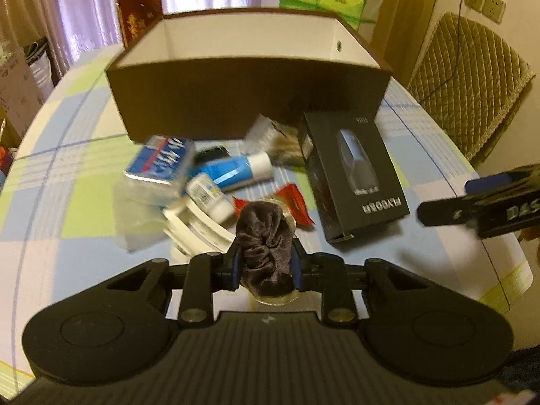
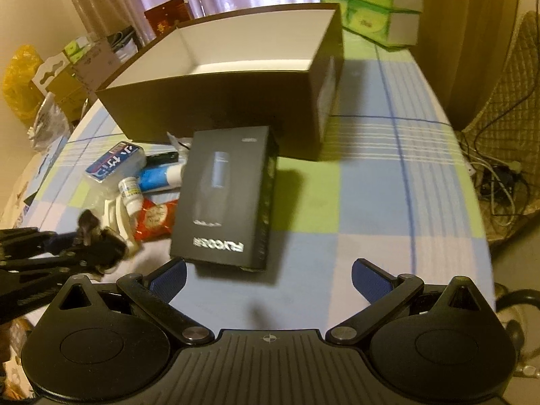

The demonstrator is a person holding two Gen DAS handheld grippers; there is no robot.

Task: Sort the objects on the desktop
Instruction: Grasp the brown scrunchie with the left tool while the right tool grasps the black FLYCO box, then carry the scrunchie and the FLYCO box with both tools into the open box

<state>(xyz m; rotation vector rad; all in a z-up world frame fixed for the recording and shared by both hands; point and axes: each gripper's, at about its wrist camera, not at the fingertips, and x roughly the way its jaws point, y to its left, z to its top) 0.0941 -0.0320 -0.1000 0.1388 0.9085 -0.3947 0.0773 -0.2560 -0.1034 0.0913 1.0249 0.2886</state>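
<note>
The left gripper [image 1: 265,263] is clamped on a dark velvet scrunchie [image 1: 265,236], pinched between its blue pads, the bunched fabric running lengthwise forward along the fingers above the checked tablecloth [image 1: 84,243]. Just beyond it lie a white bottle [image 1: 209,195], a blue tube [image 1: 233,172] and a red packet [image 1: 293,202]. The right gripper [image 2: 268,280] is spread wide, holding nothing, with a black product box [image 2: 226,195] just ahead, its long axis pointing toward the open brown storage box [image 2: 216,114].
</note>
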